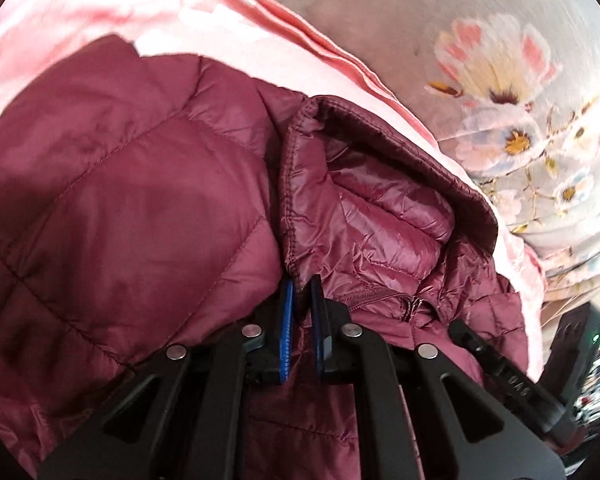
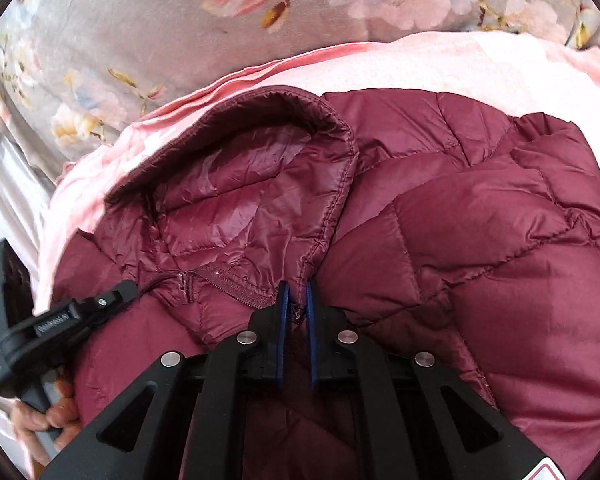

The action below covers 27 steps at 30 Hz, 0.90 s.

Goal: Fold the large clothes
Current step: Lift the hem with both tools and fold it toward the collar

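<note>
Maroon quilted puffer jacket (image 1: 112,184) lies spread over a pale pink sheet (image 1: 100,8) on the bed, with a grey floral quilt (image 1: 480,40) beyond it. I have my left gripper (image 1: 302,280) nipped nearly closed on the stitched edge of the jacket's hood (image 1: 380,208) at one side of the collar, and my right gripper (image 2: 296,286) pinched just as tight on the opposite hood edge (beside the zip (image 2: 228,276)). Each wrist view shows the other gripper's black body at the frame edge; fingers (image 2: 60,408) of the left hand wrap its handle.
</note>
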Tool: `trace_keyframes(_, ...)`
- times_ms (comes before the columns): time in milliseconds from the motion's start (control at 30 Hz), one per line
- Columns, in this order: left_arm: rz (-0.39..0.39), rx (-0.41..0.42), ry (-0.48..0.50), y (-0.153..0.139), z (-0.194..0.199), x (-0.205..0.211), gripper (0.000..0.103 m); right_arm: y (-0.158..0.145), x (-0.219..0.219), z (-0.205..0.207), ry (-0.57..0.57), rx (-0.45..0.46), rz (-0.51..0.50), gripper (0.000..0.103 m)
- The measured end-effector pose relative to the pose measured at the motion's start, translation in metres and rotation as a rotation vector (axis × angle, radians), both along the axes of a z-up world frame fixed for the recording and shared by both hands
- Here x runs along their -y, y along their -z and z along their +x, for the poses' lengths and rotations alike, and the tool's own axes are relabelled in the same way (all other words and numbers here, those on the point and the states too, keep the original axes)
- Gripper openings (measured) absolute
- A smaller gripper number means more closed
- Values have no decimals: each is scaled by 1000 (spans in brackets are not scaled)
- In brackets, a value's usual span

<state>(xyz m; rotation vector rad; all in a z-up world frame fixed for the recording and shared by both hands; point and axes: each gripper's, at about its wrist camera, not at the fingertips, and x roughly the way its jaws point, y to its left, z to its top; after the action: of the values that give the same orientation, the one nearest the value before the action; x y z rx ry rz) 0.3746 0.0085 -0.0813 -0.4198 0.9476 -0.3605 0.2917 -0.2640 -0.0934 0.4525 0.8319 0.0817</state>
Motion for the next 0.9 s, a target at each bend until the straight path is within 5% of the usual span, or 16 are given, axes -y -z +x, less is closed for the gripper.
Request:
trace_keyframes(100,35,9,4,-16,-8,-5,12,-26,11,-22,50,72,-21,20)
trace_keyframes(333,32,124,-7,-79,-10,-3,14,-60,-13,-6,-33,128,-78,14)
trace_keyframes(567,104,-46,14,-16,21,34,11,-9,-34,13,-68,-19,-195,1)
trace_keyframes(633,115,-29,11,-5,17,30,0,-5,-28,11,-66,-22,-176,0)
trace_keyframes(900,165,36,42,0,2,29,0,1,-13,9,-61,-21,-90,0)
